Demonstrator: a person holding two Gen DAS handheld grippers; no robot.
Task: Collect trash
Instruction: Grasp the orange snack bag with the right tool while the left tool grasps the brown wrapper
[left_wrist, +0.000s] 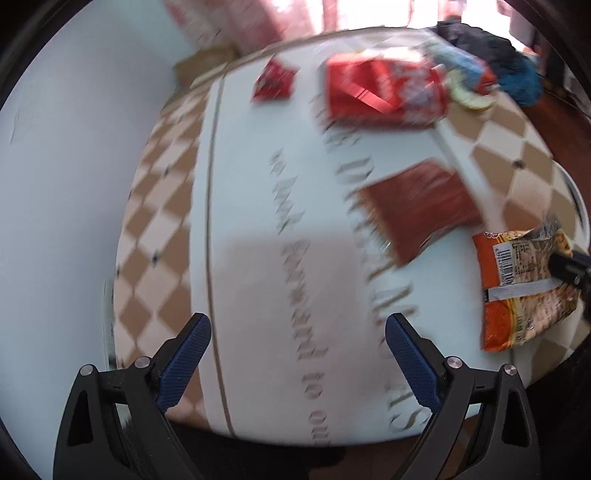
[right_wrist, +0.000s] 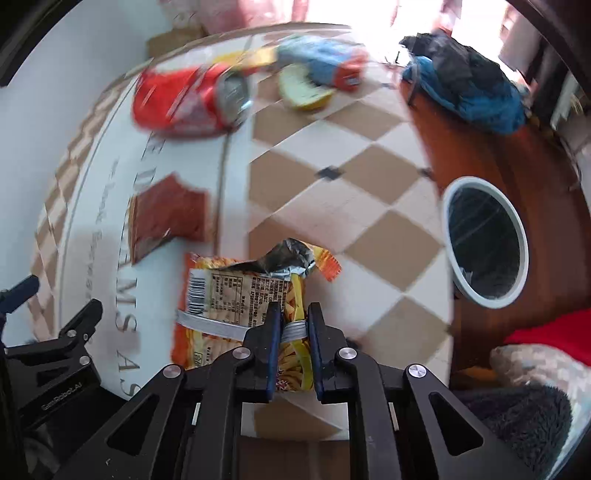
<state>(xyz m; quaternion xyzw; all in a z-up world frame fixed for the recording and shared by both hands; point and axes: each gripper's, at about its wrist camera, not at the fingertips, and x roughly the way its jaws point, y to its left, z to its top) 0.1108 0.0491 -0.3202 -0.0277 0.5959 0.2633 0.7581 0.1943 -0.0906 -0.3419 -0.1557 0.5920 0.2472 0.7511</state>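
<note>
My right gripper (right_wrist: 291, 314) is shut on an orange snack wrapper (right_wrist: 236, 295) and holds it over the table; the wrapper also shows in the left wrist view (left_wrist: 524, 284) at the far right. My left gripper (left_wrist: 297, 336) is open and empty above the white tablecloth (left_wrist: 258, 206). Other trash lies on the table: a dark red wrapper (left_wrist: 421, 206) (right_wrist: 166, 218), a crushed red bag (left_wrist: 384, 90) (right_wrist: 188, 99), a small red packet (left_wrist: 275, 81), and a blue wrapper (right_wrist: 325, 62) with a yellow-green lid (right_wrist: 303, 90). A white-rimmed bin (right_wrist: 484, 240) stands on the floor to the right.
The tablecloth has a checkered brown border (right_wrist: 332, 173) (left_wrist: 155, 229). A blue and black bag (right_wrist: 469, 81) lies on the wooden floor (right_wrist: 480, 155) behind the bin. A red and grey cushion (right_wrist: 546, 354) sits at lower right. A white wall (left_wrist: 74, 184) is at left.
</note>
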